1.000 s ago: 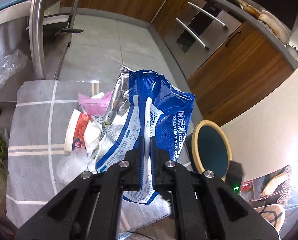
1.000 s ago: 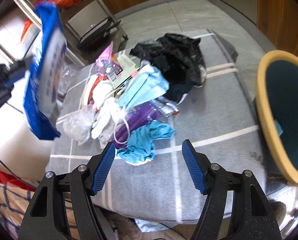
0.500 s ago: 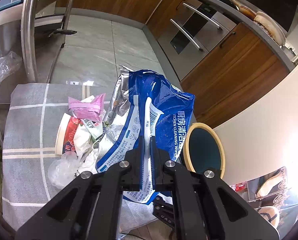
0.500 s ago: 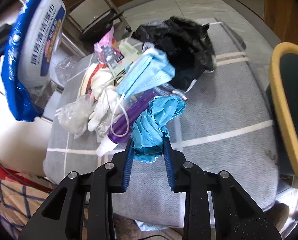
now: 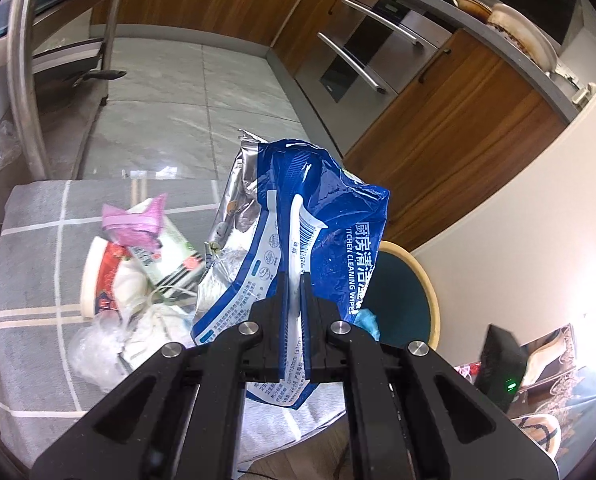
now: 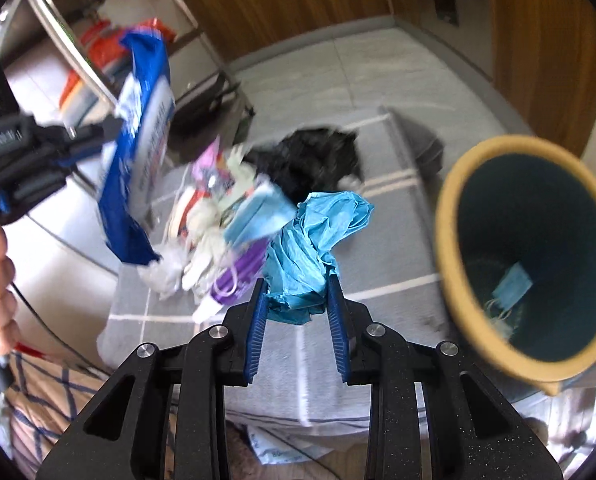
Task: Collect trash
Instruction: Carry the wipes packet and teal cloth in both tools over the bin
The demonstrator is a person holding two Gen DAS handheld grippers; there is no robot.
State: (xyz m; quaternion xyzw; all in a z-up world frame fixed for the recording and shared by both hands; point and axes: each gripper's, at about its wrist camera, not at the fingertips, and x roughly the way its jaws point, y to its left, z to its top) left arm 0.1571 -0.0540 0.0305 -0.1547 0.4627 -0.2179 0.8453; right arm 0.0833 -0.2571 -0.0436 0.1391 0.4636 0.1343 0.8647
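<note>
- Step in hand: both tools are loaded and on the carry to the bin; as I judge it, pick-up is done for these two pieces and the drop is not yet made.
- My left tool [image 5: 293, 300]: jaws together, clamped on the white back seam of a crumpled blue-and-silver foil kitchen-wipes packet [image 5: 298, 232]. The packet stands up past the fingertips, clear of the bench.
- My right tool [image 6: 298, 300]: jaws part closed, having just been closing, and now clamped on a scrunched light-blue glove or thin sheet [image 6: 314, 248]; which of the two I cannot tell. It bulges up and forward out of the pads.
- Round dark-teal bin with a tan rim [image 6: 446, 224]: stands off the bench's right edge, near the right tool and open-mouthed toward it; a pale-blue face mask [image 6: 512, 284] already lies inside.
- Next move, my judgement: bring the right tool over the bin's mouth and part the jaws; then the left tool must cross the bench to the same mouth. The wide, stiff packet may catch the rim unless it goes in end first.
- Left to collect: a heap on the grey cloth-covered bench with white stripes [image 6: 378, 280], near its middle and left side, including a black crumpled bag [image 6: 314, 160], a pink wrapper [image 5: 133, 224] and a clear plastic bag [image 5: 93, 348].
</note>
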